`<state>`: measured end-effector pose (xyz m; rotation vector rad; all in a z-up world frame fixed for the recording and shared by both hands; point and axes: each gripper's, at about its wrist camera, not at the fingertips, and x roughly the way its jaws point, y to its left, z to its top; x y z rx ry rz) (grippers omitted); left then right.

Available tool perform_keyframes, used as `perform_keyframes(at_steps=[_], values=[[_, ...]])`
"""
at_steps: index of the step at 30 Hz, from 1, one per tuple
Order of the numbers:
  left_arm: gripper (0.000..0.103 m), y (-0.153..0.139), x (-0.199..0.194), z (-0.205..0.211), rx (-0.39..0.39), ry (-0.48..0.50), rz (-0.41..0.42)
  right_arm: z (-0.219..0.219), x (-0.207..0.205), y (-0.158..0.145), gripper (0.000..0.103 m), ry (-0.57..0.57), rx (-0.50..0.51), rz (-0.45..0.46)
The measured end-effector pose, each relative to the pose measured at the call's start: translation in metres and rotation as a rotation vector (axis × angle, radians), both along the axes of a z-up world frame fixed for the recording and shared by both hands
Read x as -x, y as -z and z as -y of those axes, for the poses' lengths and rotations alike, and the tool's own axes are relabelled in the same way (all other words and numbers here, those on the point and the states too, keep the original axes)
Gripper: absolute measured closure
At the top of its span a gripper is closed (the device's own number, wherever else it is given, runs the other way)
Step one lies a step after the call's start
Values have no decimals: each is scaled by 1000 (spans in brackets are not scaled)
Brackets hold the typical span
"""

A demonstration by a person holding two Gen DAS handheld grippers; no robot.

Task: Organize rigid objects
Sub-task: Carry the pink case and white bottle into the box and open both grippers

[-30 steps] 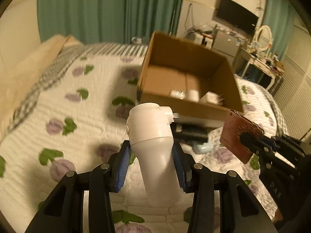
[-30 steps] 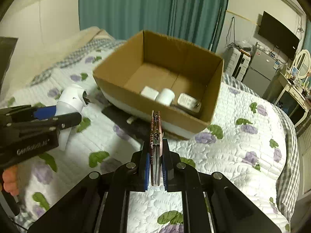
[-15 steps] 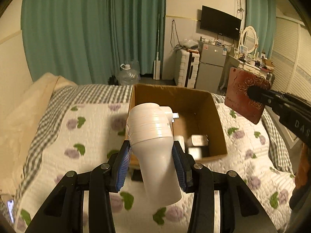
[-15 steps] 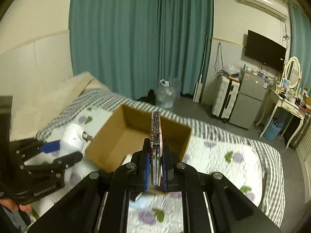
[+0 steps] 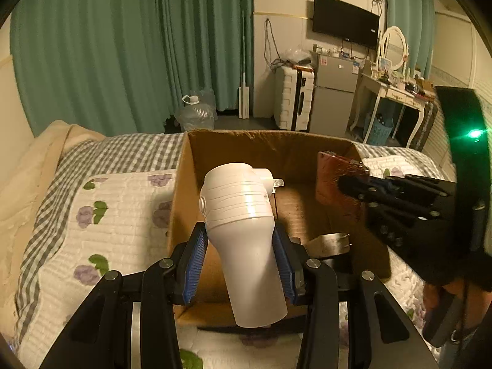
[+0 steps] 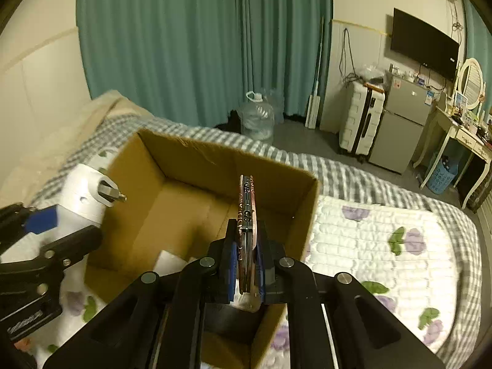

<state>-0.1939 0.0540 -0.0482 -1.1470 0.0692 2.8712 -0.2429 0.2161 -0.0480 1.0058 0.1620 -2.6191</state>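
So both hands are loaded and I'm parked over the box [image 5: 184,184] on the bed [image 6: 384,246]. My left gripper [image 5: 243,261] is clamped on the white screwdriver [image 5: 243,215], blue pads pinching its handle, bit end pointing forward over the near left corner of the box. My right gripper [image 6: 246,267] is squeezed tight on the thin red case [image 6: 247,215], which stands edge-up between the pads, out over the box's open top.

The box already has stuff in it: I can see something white [image 6: 172,264] on the floor from the right camera and a flat metallic thing [image 5: 330,241] from the left. Can't tell exactly what either is.

How I'd do the drop, as a guess: go one hand at a time, since the two grippers sit close together over a fairly small opening. Lower the case toward the right side where the floor looks bare, tilt it flat-ish and only then let go, otherwise it lands on edge and flops onto whatever's there. For the screwdriver, push further in past the near wall first; right now the handle's back end looks like it hangs over the rim, so opening here could bounce it onto the quilt. Get low, then open.
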Motion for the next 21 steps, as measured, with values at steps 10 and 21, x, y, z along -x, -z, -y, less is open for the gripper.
perform_keyframes(at_steps=[10, 21], values=[[60, 21, 17, 0, 1, 0, 42, 7, 25, 37, 92, 9, -31, 31], [59, 7, 17, -10, -4, -12, 44, -36, -5, -4, 40, 71, 138, -53]])
